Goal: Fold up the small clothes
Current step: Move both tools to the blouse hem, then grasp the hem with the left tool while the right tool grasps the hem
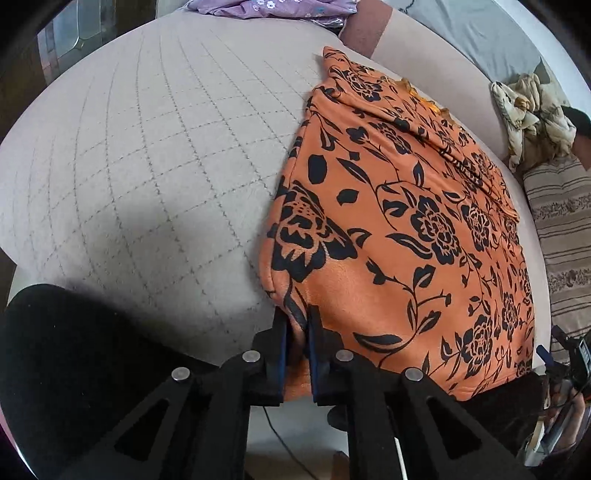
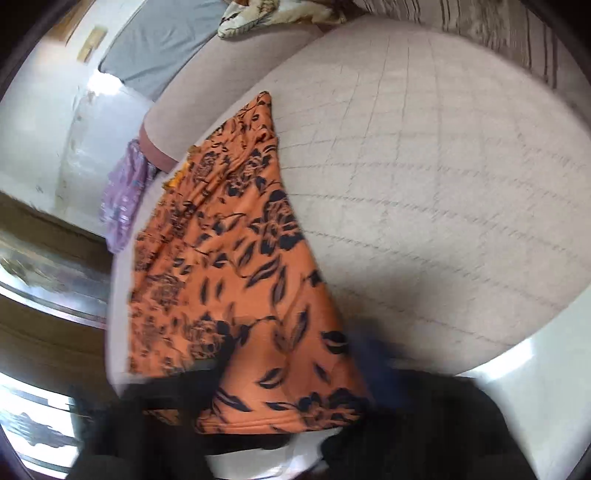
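An orange garment with black flower print (image 1: 406, 221) lies flat on a quilted beige cushion (image 1: 147, 166). My left gripper (image 1: 298, 325) is shut on the garment's near left corner, with cloth pinched between the blue pads. In the right wrist view the same garment (image 2: 229, 266) stretches away over the cushion (image 2: 424, 184). That view is motion-blurred. My right gripper (image 2: 291, 354) shows only as dark smears, with the garment's near edge lying between the fingers; whether they grip it is unclear.
A purple flowered cloth (image 1: 273, 7) lies at the far edge of the cushion. A crumpled cream cloth (image 1: 532, 110) and a striped pillow (image 1: 565, 236) sit to the right. A grey cushion (image 2: 162, 40) lies behind. The cushion's front edge is close to both grippers.
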`<state>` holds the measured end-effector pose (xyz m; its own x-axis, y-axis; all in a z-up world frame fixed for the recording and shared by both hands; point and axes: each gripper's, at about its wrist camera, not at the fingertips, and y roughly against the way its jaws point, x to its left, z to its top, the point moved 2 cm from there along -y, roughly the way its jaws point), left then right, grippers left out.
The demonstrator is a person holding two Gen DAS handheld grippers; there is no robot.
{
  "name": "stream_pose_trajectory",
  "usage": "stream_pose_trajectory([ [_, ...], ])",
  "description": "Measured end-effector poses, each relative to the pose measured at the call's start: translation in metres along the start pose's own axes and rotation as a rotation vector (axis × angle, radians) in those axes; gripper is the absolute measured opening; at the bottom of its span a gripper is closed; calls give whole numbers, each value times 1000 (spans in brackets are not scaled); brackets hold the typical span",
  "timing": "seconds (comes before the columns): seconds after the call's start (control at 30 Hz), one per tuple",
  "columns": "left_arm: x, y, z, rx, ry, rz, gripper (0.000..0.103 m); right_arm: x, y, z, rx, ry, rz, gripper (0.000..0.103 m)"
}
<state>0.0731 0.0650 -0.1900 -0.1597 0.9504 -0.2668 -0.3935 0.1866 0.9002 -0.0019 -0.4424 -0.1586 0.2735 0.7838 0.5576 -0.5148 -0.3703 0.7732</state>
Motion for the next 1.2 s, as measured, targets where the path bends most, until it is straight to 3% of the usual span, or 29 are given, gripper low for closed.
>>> stream_pose_trajectory([
  [0.07,0,-2,1,4,1,1,10,1,1,1,3,42,-15,89],
  [0.13,-2,-5,-1,4,-10,8,10,3,-6,0,66,63,9,75],
  [0.17,-2,-4,-2,1,-17,12,11,3,-11,-2,97,76,-7,62],
  [0.2,-1,-4,-2,0,-16,11,12,3,-22,-7,153,89,-36,60],
  [0.27,-3,-6,-1,1,-12,5,14,0,-30,-12,183,87,-65,59],
  [0.3,-4,-8,3,3,-11,5,14,3,-29,-13,175,94,-69,50],
  [0.33,-3,-7,2,5,-11,5,14,6,-28,-13,179,101,-52,32],
  [0.37,-3,-4,2,6,-18,1,11,11,-27,-14,190,105,-16,7],
  [0.4,-5,1,2,-10,-26,-13,7,16,-25,-15,199,108,10,7],
  [0.53,-15,34,10,-132,-63,-56,7,23,-16,-10,181,67,132,7],
  [0.63,-13,20,10,-77,-66,-24,8,12,-19,-7,147,13,104,12],
  [0.67,-9,11,7,-46,-54,-11,9,6,-26,-8,169,-11,108,16],
  [0.7,-7,5,4,-20,-50,-1,16,-1,-35,-12,206,-50,120,26],
  [0.77,1,-3,-2,17,-29,27,33,-2,-33,-14,192,-53,146,36],
  [0.8,0,-2,-4,6,-20,11,37,0,-31,-15,192,-37,154,49],
  [0.87,-3,0,-3,6,-37,18,36,5,-30,-14,198,-19,176,59],
  [0.93,-9,0,-1,0,-80,5,5,10,-34,-14,216,5,143,49],
  [0.97,-10,1,0,5,-71,-32,6,8,-36,-14,217,-3,137,24],
  [1.0,-8,5,3,-8,-51,-59,6,4,-36,-13,220,-22,142,7],
  [1.1,-9,31,17,-98,-44,-107,6,11,-24,-6,166,-64,244,7],
  [1.2,-14,43,29,-139,-47,-146,6,19,-10,7,118,-64,294,7],
])
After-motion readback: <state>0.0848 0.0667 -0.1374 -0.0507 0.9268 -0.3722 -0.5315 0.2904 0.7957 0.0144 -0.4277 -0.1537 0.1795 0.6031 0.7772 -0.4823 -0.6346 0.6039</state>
